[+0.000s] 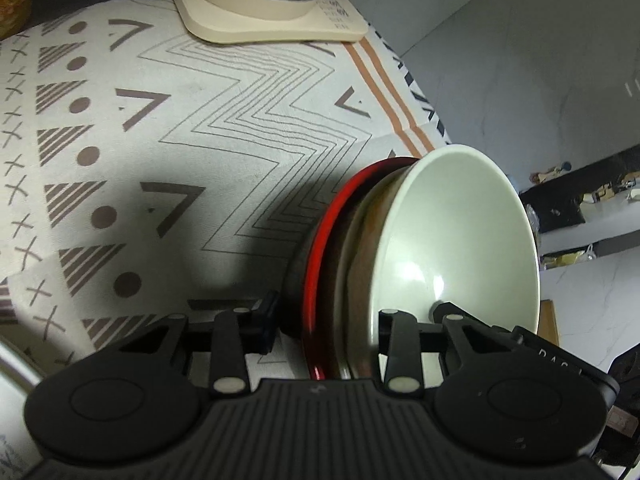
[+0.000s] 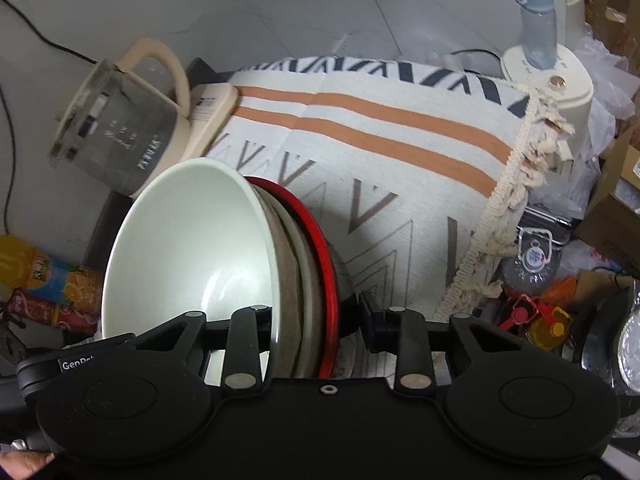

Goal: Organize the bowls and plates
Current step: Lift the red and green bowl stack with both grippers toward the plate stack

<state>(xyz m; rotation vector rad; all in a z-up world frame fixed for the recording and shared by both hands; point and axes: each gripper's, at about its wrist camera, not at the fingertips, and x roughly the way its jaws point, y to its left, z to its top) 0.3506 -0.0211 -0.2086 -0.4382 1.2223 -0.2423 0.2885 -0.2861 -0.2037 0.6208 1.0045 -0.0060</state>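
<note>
A stack of nested bowls sits between both grippers over the patterned tablecloth (image 1: pixel 120 160). A white bowl (image 1: pixel 460 232) is innermost, a beige bowl (image 1: pixel 356 248) is in the middle, and a black bowl with a red rim (image 1: pixel 320 256) is outermost. My left gripper (image 1: pixel 332 328) is shut on the stack's near rim, one finger inside the white bowl and the other against the black bowl's outside. My right gripper (image 2: pixel 316 324) is shut on the stack from the opposite side, where I see the white bowl (image 2: pixel 180 248) and the red rim (image 2: pixel 324 248). I cannot tell whether the stack touches the cloth.
A glass kettle on a cream base (image 1: pixel 272 0) (image 2: pixel 120 120) stands at the table's back. A blue bottle (image 2: pixel 538 24) rests on a cream appliance at the cloth's fringed edge (image 2: pixel 504 200). Drink bottles (image 2: pixel 40 276) and cluttered bottles (image 2: pixel 532 260) flank the table.
</note>
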